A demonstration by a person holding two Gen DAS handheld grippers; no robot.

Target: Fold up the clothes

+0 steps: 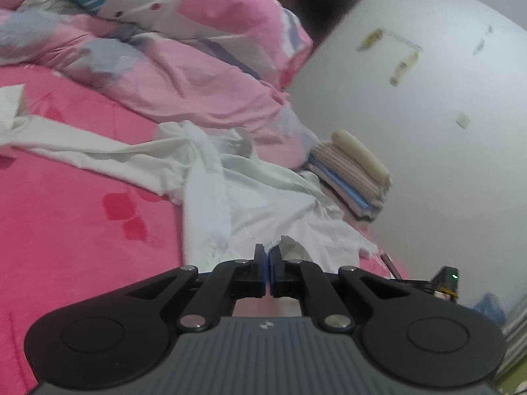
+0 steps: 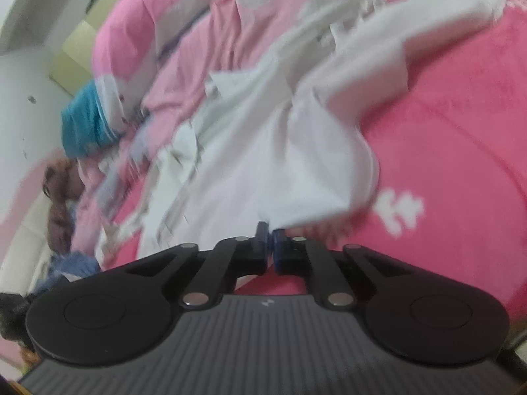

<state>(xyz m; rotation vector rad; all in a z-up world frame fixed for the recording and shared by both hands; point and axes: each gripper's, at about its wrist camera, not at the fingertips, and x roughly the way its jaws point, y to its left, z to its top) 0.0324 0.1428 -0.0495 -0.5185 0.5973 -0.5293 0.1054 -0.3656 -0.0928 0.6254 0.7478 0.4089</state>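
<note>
Pinching both black two-finger grippers — left gripper point(image 1: 267, 252), right gripper point(image 2: 269, 234) — I clamp the crumpled white cotton shirt's point(image 1: 210, 177) hem over the pink fleece bedspread point(image 1: 72, 217).

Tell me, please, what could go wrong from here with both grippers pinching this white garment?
The left gripper holds only a thin edge of the crumpled white cotton garment, so it might slip free. Pulling could also drag cloth into the stack of folded pastel clothes and topple it.

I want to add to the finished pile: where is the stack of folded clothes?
In the left wrist view, the stack of folded clothes sits right of centre against the white wall, beyond the white garment.
</note>
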